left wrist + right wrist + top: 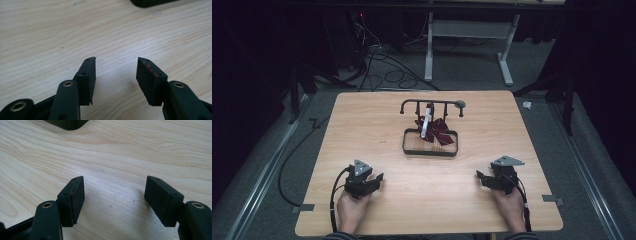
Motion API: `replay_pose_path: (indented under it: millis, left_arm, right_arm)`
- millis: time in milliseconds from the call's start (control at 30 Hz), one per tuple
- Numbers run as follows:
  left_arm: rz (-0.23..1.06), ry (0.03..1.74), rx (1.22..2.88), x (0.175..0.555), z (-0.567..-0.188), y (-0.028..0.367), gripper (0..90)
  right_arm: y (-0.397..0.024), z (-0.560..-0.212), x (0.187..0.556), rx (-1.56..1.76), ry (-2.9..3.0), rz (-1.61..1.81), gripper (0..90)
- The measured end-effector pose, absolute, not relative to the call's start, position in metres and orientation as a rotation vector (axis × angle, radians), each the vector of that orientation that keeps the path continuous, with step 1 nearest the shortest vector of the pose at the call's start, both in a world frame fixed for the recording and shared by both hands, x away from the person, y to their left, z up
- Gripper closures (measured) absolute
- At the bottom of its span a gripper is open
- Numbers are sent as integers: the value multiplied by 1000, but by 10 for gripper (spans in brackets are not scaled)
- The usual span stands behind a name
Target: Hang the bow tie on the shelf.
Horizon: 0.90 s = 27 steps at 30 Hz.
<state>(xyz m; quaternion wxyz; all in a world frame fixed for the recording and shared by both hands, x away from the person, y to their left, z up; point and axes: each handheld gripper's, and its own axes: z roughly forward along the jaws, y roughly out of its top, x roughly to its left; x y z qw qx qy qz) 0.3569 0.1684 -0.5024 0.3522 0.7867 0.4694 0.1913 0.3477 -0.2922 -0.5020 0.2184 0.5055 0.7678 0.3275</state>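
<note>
A dark metal rack (pixel 431 143) with a hooked top rail stands at the table's middle. A maroon and white bow-like ribbon (pixel 434 129) hangs from its rail over the base tray. My left gripper (pixel 377 178) rests near the front left, held by a hand, open with nothing between its jaws (pixel 116 62). My right gripper (pixel 481 177) rests near the front right, also open and empty (pixel 115 182). Both point inward toward the table's middle, well short of the rack. A dark corner of the rack's base (pixel 150 2) shows at the top of each gripper view (pixel 66 123).
The wooden table (pixel 362 125) stands on grey carpet. Cables (pixel 387 75) lie on the floor behind it, near a white desk frame (pixel 472 35). Bits of tape (pixel 554 199) mark the table's front corners. A black cable (pixel 287 165) trails off the left edge.
</note>
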Motion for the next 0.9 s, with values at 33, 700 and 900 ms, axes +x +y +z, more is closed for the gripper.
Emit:
replay_pose_path:
  millis: [33,700,900]
  left_arm:
    - [511,1208,2028,356,-504,168,502]
    - [535,1228,2002,353,-507,168,397]
    - [531,1227,2001,353,-507,168,394]
  right_arm:
    - [-292,-502,348,1396,2126,906,337]
    - [-292,-502,348,1396,2125,905,337]
    - [-292,-502,348,1400,2126,910,337]
